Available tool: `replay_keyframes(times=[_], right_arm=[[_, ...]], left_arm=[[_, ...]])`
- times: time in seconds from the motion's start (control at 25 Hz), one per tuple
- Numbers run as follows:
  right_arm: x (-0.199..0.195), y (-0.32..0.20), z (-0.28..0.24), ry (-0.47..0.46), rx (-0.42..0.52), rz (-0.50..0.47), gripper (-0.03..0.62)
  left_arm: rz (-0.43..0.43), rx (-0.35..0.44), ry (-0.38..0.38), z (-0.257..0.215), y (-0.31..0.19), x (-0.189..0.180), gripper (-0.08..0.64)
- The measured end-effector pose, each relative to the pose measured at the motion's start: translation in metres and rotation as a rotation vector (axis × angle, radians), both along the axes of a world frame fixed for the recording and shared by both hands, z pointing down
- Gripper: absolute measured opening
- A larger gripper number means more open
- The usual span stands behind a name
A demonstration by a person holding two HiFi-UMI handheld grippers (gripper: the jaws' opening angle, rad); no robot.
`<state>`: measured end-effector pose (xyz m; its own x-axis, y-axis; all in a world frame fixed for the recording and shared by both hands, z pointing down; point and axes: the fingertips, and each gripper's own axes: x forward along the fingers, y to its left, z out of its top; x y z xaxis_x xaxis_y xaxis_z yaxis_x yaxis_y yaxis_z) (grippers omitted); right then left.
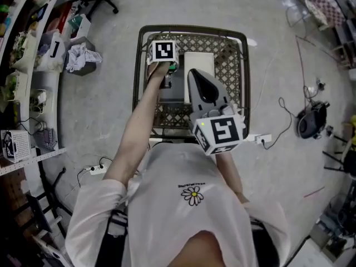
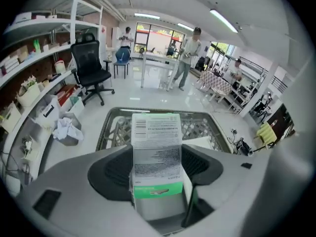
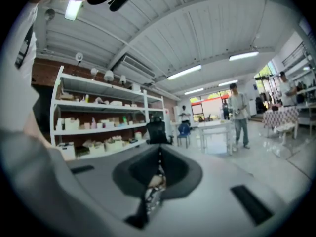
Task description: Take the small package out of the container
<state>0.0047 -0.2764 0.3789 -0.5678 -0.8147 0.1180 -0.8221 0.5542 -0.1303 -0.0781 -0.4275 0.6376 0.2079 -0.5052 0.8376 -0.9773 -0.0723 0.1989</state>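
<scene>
Closest to the lens, a white shirt with a daisy print is seen, and just beyond it the right tool is held clenched on nothing above the lattice container. Further out, the small package is gripped upright by the left tool over the container, in which 1 flat white box is seen lying. An office chair and shelves are found to the left, well apart from the container.
</scene>
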Motion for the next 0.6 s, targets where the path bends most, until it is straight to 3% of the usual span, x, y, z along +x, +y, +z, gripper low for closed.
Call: replay_keyframes(times=[0.2,0.36,0.6], right_arm=[[-0.001,-0.003,-0.021,-0.012,0.107,0.073,0.031],[0.010,-0.006,-0.037,-0.010,0.185,0.137,0.031],[0.012,0.001,-0.047,-0.038,0.230,0.153,0.031]], left_arm=[[-0.025,0.292,-0.092,-0.099,-0.019,-0.036,0.321],[-0.031,0.481,-0.013,-0.171,-0.008,-0.028,0.322],[-0.056,0.728,-0.002,-0.255,0.031,-0.030,0.322]])
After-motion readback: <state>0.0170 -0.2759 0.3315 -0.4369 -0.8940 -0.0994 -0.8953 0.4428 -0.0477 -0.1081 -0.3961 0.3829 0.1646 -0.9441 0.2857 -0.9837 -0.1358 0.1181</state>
